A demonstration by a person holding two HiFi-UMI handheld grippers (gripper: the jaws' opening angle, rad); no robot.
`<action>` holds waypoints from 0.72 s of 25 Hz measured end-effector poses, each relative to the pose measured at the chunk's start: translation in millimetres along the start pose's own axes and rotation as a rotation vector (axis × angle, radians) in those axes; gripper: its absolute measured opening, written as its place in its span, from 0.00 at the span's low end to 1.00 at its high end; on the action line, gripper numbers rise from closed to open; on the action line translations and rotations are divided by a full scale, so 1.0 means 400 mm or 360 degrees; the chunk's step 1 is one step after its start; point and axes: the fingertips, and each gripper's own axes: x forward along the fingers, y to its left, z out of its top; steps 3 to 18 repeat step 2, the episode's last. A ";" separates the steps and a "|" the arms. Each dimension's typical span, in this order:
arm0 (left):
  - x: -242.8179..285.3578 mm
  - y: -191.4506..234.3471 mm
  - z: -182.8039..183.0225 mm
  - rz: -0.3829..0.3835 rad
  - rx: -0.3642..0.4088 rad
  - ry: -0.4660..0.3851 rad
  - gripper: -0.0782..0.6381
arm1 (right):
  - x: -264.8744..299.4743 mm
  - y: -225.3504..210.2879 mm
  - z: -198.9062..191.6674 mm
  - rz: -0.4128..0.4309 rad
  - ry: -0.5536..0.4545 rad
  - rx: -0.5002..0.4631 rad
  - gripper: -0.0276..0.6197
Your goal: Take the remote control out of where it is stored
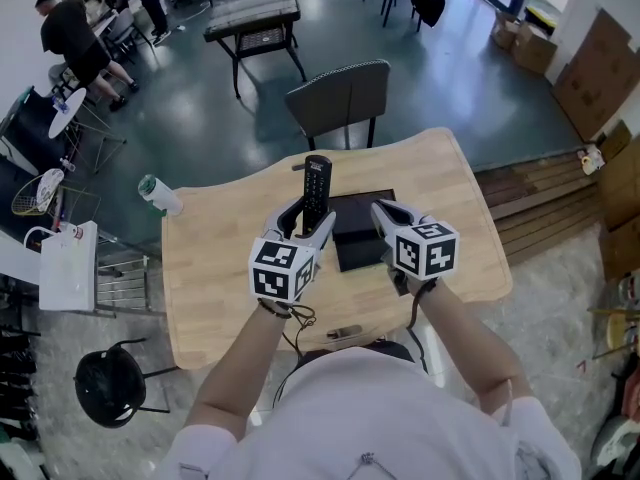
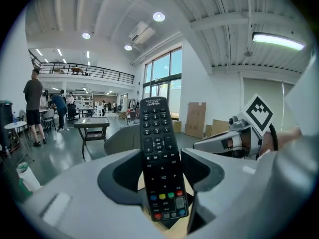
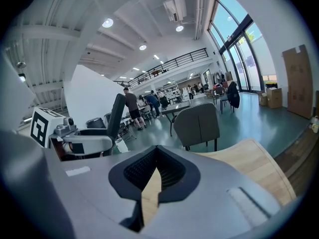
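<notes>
Clamping one slim black remote control [image 1: 317,181] between its two grey, scooped fingers, the left claw [image 1: 310,220] holds it upright above the counter [image 1: 210,268]. The counter is a single pale wood-grain slab with rounded corners. In the left gripper view the remote [image 2: 158,153] is a long, flat plastic bar with rows of small raised buttons. Four coloured buttons, blue, yellow, green and red, sit in a row near its lower end, which hangs just below the jaws. The upper end stands well clear of them.

Just right of the remote, one flat black rectangular case [image 1: 355,218] lies on the wood between the two claws. Its surface is matte and its corners square.

Further right, the right claw [image 1: 383,213] hovers at the case's right edge. Its ribbed black pads [image 3: 169,171] meet at the tips and leave only a thin wedge through which bare wood shows, with nothing between them. Each claw carries one white cube printed with black square markers.

Beyond the counter's far edge stands one grey padded chair [image 1: 340,98].
</notes>
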 end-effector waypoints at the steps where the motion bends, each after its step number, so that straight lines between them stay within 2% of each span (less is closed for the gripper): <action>1: 0.001 0.000 0.000 0.0002 -0.0001 -0.0001 0.45 | 0.000 -0.001 0.000 0.0000 0.0000 -0.0001 0.08; 18: 0.001 0.001 0.001 0.0003 -0.0001 -0.0002 0.45 | 0.000 -0.002 0.000 -0.0001 0.0000 -0.0002 0.08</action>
